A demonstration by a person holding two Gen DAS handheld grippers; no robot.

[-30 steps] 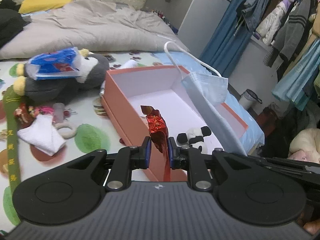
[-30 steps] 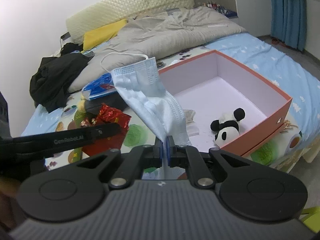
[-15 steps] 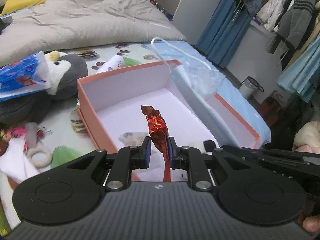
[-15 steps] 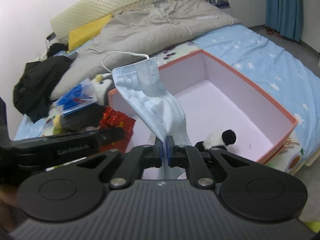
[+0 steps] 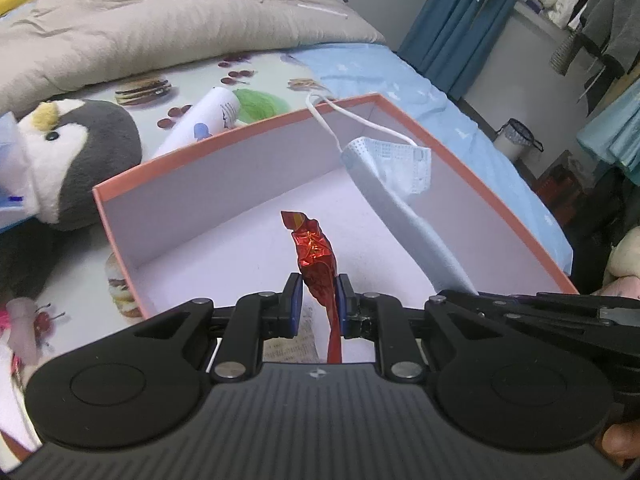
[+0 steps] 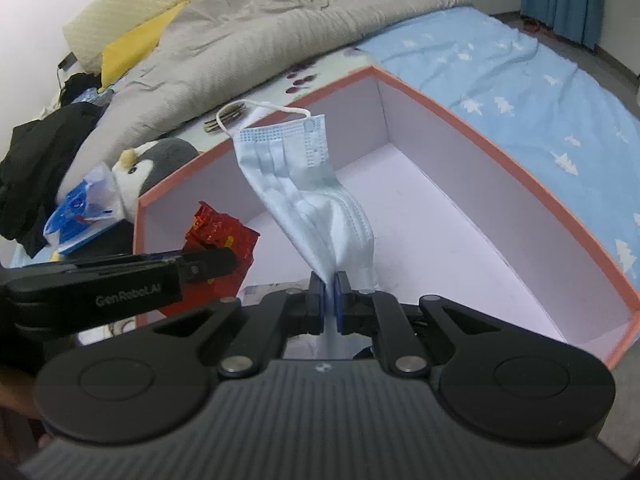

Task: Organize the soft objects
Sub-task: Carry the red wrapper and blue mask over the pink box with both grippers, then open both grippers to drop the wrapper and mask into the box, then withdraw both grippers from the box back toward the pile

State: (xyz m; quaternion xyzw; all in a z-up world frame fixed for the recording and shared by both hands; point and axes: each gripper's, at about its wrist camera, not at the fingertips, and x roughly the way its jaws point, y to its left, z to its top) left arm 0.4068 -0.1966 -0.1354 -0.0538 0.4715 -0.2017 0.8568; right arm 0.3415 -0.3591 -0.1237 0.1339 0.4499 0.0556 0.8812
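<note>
An open orange box (image 5: pixel 240 136) with a pale lilac inside lies on the bed; it also shows in the right wrist view (image 6: pixel 500 152). My left gripper (image 5: pixel 317 306) is shut on a crumpled red foil packet (image 5: pixel 314 256) and holds it over the box's near part. My right gripper (image 6: pixel 329 300) is shut on a light blue face mask (image 6: pixel 308 196), which hangs above the box; the mask also shows in the left wrist view (image 5: pixel 400 196). The red packet and the left gripper also show at the left of the right wrist view (image 6: pixel 218 236).
A grey and white plush penguin (image 5: pixel 68 152) lies left of the box with a blue tissue pack (image 6: pixel 80 208) against it. A grey duvet (image 5: pixel 160 28), yellow pillow (image 6: pixel 132 48) and black clothes (image 6: pixel 36 160) lie behind. A white tube (image 5: pixel 200 120) lies beyond the box.
Both grippers have moved forward over the box with their loads still held. The small panda toy in the box has dropped out of sight under the grippers.
</note>
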